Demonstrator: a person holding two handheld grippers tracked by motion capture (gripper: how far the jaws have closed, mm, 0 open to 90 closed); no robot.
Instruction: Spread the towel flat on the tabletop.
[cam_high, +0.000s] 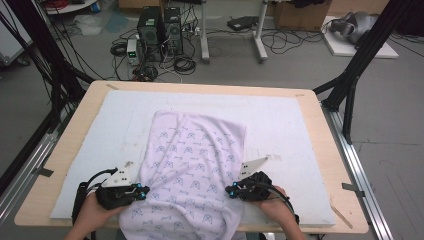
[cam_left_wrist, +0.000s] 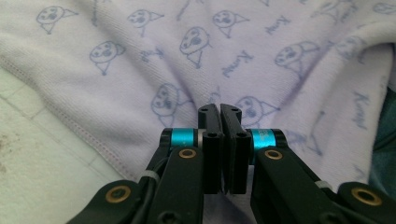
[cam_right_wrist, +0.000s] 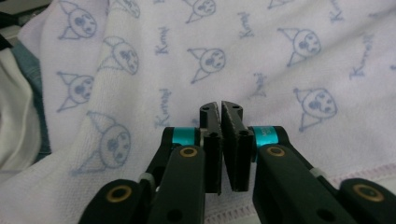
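Now, line by line:

Left gripper (cam_high: 143, 191): at the lower left of the high view, against the left edge of the towel (cam_high: 192, 170). In the left gripper view its 2 jaws stand pressed together, and the cloth lies under and beyond them; whether a thin fold is pinched between the pads I cannot tell, so I call it clenched.

Right gripper (cam_high: 229, 189): at the lower centre-right of the high view, on the towel's right edge. In the right gripper view its jaws are clenched too, tips nearly meeting, with the printed cloth right behind them.

Towel: pale lilac with small printed faces, lying lengthwise in the middle of the white mat (cam_high: 295, 130), its near end hanging over the table (cam_high: 90, 95) edge at the bottom of the frame, its far end rumpled near the frame's centre.

Step in hand: by my judgement, taking hold of the 2 side edges near the person, the start of a fold or a spread.

Next move: probably both hands lifting together and evenly, keeping the edges taut so the cloth does not slip out or bunch.

Containers: 0 on the table; nothing holds anything here.
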